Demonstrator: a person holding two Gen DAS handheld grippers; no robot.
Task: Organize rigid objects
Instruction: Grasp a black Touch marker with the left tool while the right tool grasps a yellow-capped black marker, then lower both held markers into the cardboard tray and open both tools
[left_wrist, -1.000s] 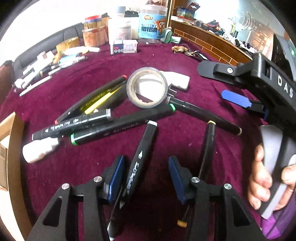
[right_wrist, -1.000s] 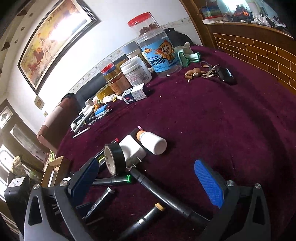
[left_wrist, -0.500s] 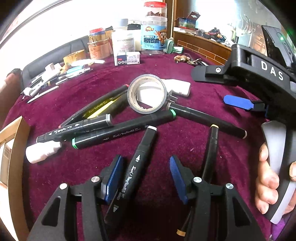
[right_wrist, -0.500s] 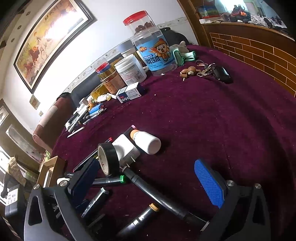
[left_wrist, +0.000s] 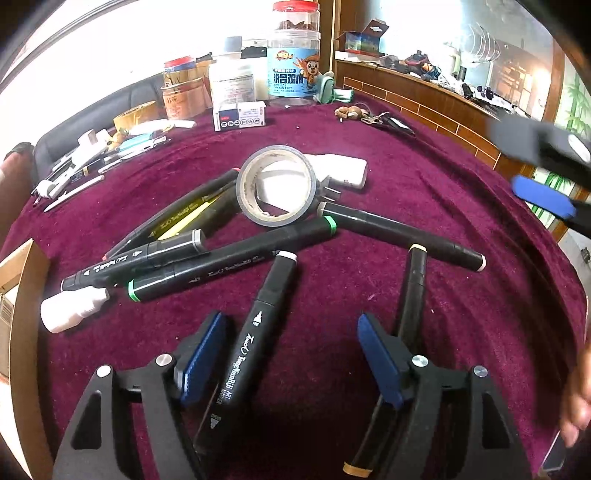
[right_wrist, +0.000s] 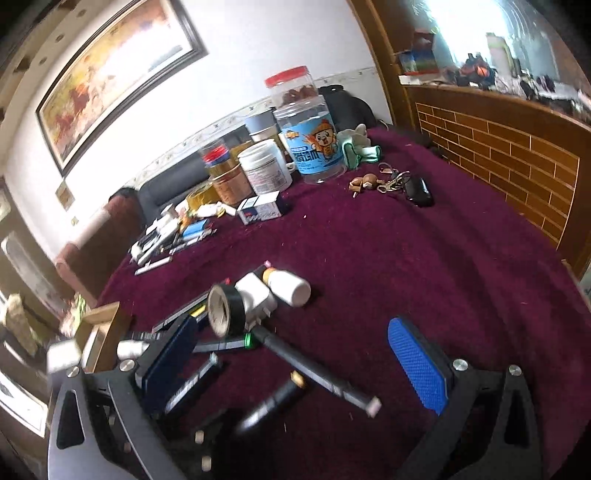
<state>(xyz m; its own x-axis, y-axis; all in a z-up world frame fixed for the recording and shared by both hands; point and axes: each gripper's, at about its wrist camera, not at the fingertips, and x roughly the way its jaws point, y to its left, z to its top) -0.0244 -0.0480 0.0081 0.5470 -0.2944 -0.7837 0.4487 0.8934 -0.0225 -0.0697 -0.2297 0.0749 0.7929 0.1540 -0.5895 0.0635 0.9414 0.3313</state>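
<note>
Since a second ago my left tongs (left_wrist: 291, 358) have let the black marker (left_wrist: 255, 354) go: their jaws are opening, pads clear of it, and it lies on the maroon cloth (left_wrist: 461, 206) between them, nearer the left pad, its barrel reading "Touch YongNianRui ART". My left tongs tilt steeply down at the near edge. My right tongs (right_wrist: 295, 369) have lifted, blurred, jaws wide apart and holding nothing. Beyond, a tape roll (left_wrist: 277, 190) leans on the marker heap; the far jar (left_wrist: 293, 55) has Chinese lettering
</note>
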